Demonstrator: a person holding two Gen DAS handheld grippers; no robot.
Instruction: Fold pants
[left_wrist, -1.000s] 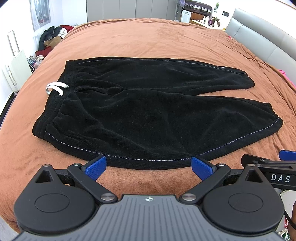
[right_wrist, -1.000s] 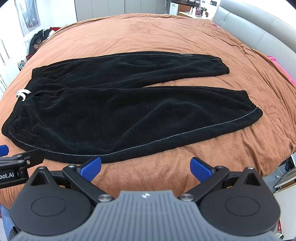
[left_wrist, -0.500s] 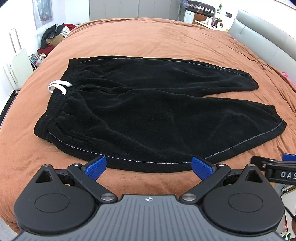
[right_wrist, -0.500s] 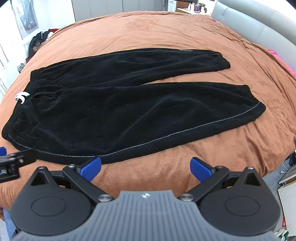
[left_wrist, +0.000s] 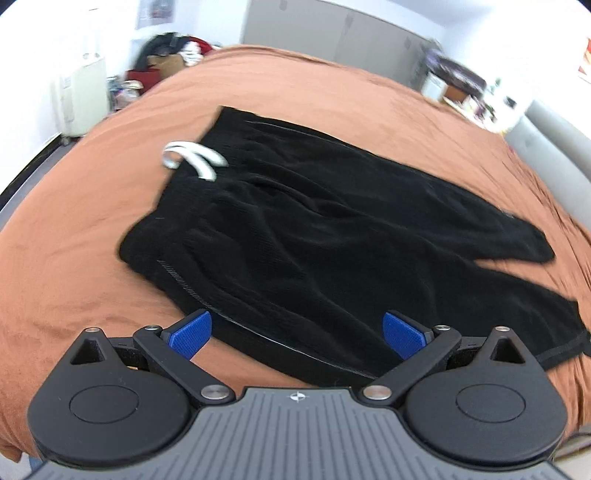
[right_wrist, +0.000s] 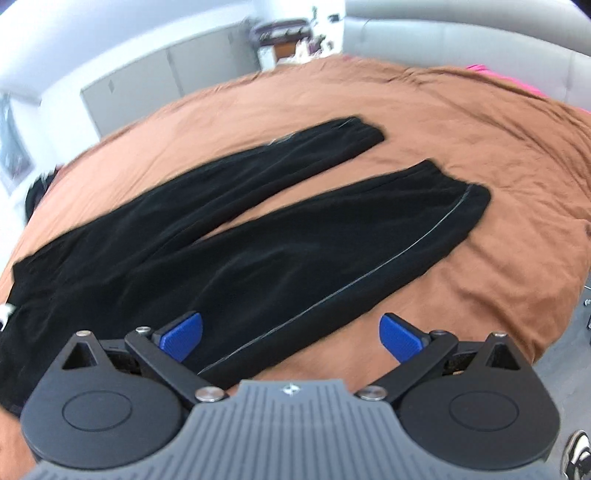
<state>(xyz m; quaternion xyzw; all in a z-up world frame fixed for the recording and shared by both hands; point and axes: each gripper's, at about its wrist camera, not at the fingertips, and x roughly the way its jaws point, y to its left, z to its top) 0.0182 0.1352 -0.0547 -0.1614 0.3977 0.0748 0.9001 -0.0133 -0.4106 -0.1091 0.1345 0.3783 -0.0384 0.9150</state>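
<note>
While both grippers hover over the black pants (left_wrist: 332, 229), I see left fingers (left_wrist: 190, 334) and right fingers (right_wrist: 400, 336) spread wide, holding nothing.

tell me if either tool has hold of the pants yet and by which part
Nothing is held. The left tool and right tool are both open above the near edge of the black pants, which lie flat on the bed.

Black pants (left_wrist: 332, 236) lie flat on the bed — legs spread apart, white drawstring showing
</note>
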